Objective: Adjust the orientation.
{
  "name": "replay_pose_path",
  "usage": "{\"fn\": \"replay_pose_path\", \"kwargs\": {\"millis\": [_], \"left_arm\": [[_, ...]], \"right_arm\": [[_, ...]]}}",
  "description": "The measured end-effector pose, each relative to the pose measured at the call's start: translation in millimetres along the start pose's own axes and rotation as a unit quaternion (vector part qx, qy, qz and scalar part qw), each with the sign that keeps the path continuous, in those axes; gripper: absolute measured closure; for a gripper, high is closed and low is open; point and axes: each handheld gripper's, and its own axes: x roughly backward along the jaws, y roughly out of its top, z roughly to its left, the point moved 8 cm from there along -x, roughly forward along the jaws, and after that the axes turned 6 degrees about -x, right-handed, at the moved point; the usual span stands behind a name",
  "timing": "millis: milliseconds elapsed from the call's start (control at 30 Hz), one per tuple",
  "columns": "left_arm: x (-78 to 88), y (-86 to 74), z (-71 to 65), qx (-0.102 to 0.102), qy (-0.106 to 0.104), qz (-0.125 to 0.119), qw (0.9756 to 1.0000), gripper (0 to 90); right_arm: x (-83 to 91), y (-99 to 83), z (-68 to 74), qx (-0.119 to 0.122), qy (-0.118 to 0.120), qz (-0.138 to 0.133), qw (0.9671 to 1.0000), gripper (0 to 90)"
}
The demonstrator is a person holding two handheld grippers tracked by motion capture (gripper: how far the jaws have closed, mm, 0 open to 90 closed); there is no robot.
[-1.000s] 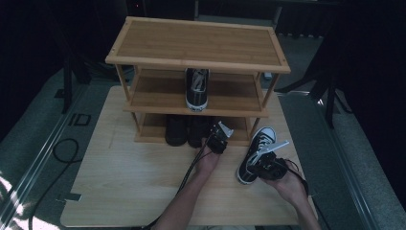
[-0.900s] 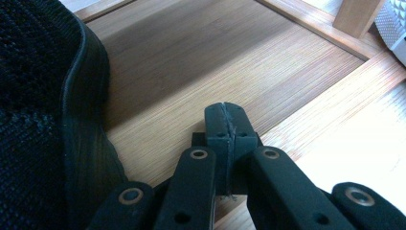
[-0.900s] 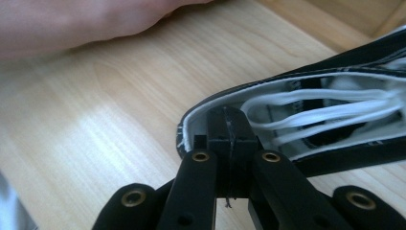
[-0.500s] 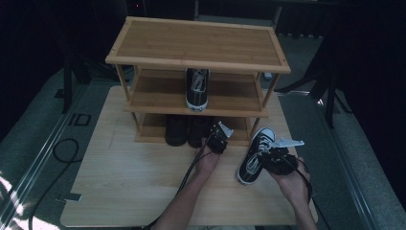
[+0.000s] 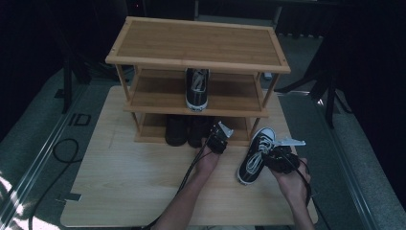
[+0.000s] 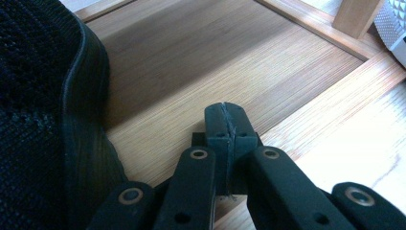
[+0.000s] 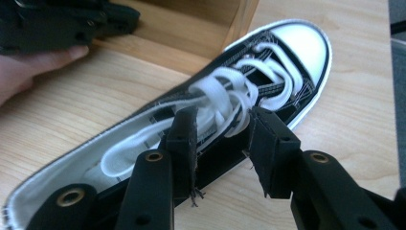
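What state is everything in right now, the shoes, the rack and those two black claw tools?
Left gripper: shut, empty, at the rack's bottom shelf.
Right gripper: jaws just been opening, astride the sneaker's side wall.
Sneaker: upright on the table, laced.
Shelved sneaker: upright, middle shelf.
Dark shoes: bottom shelf.
Rack: top bare.

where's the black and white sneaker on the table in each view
High view: the sneaker lies right of centre on the table, toe toward the rack, beside the right gripper.
Left gripper view: its white toe cap sits at the top right corner.
Right gripper view: it runs diagonally across the middle, toe at upper right.
Shared landmark: the rack's bottom shelf.
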Motion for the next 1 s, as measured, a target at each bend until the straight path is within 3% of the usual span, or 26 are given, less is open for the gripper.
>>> {"fn": "replay_pose_path", "kwargs": {"millis": [300,567,700,1000], "left_arm": [[0.0,0.0,0.0,0.000,0.000,0.000,1.0000,90.0],[0.0,0.0,-0.1,0.000,0.000,0.000,1.0000,90.0],[-0.1,0.1,-0.1,0.000,0.000,0.000,1.0000,90.0],[-0.1,0.1,-0.1,0.000,-0.001,-0.001,1.0000,90.0]], "right_arm": [[-13.0,-6.4,0.4,-0.029,0.008,0.015,0.9994,60.9],[-18.4,-8.6,1.0,-0.043,0.016,0.040,0.9982,71.8],[-16.7,-6.8,-1.0,-0.052,0.010,0.047,0.9975,79.0],[-10.2,-6.0,-8.8,-0.053,-0.006,0.048,0.9974,84.4]]}}
